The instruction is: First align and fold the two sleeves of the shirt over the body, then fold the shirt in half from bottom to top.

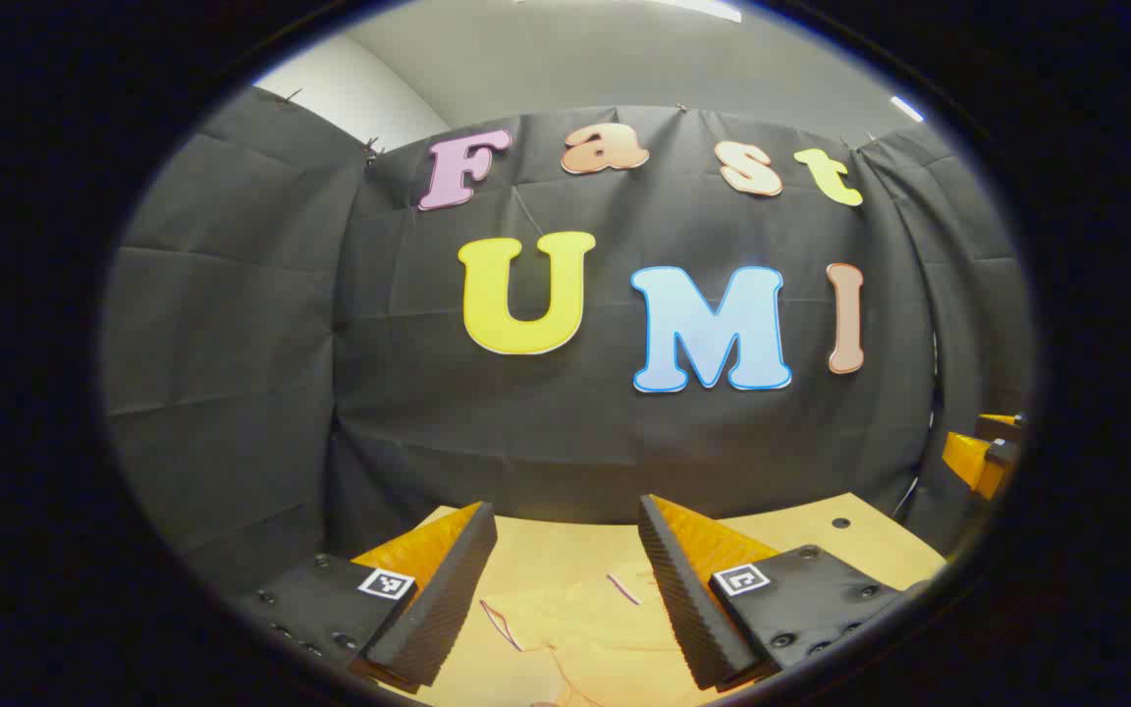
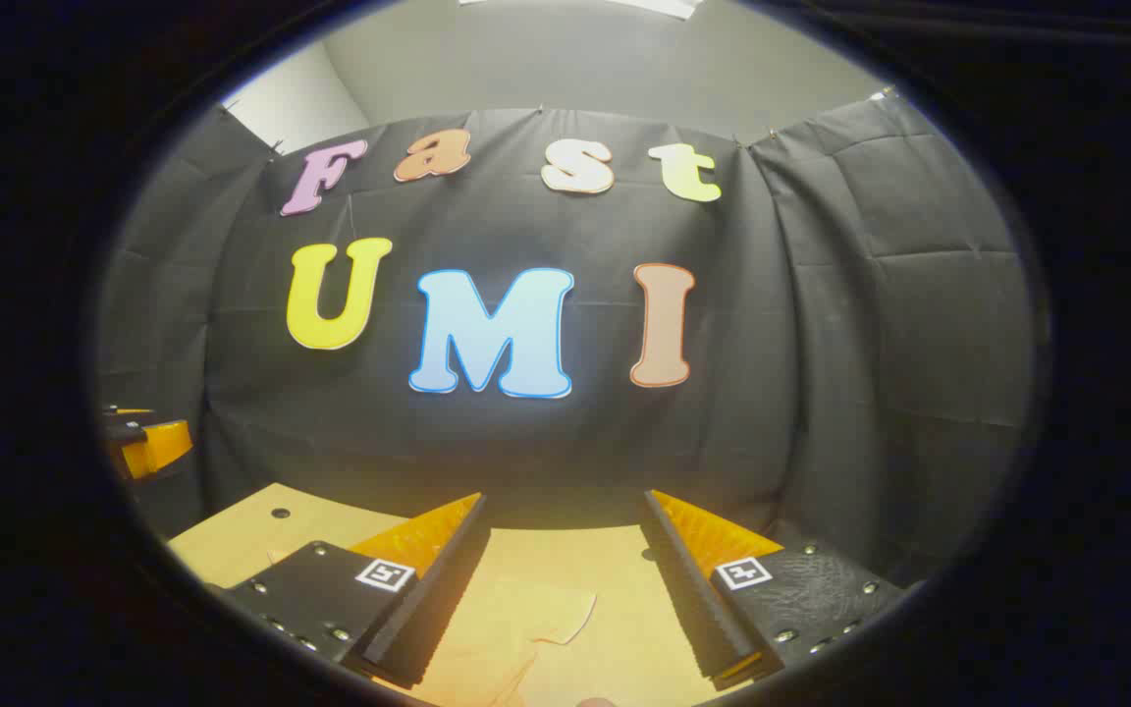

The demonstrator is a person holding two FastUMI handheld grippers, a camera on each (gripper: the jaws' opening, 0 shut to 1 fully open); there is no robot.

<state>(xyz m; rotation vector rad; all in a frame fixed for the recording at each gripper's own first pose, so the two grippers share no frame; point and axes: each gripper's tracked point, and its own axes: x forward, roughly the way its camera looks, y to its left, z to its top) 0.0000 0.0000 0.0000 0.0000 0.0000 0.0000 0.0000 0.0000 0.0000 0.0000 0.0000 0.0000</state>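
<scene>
Hovering wide open and empty, left gripper (image 1: pixel 565 579) and right gripper (image 2: pixel 565 579) hang over the orange shirt (image 1: pixel 605 628) lying flat mid-desk (image 1: pixel 850 540); soft, light cloth, probably best pinched at sleeve (image 2: pixel 551 609) edges.

Pale orange shirt (image 1: pixel 590 628) flat on the table (image 1: pixel 850 540)

A flat, pale wooden worktop (image 1: pixel 850 540) with small dark round holes in its surface runs up to the black cloth wall at its far edge. On it lies a light orange cloth shirt (image 1: pixel 595 628), spread flat, with thin reddish trim lines at its edges. In the right gripper view the same worktop (image 2: pixel 261 535) carries the shirt (image 2: pixel 526 614), one short sleeve lying flat on the wood with its hem toward the far side.
</scene>
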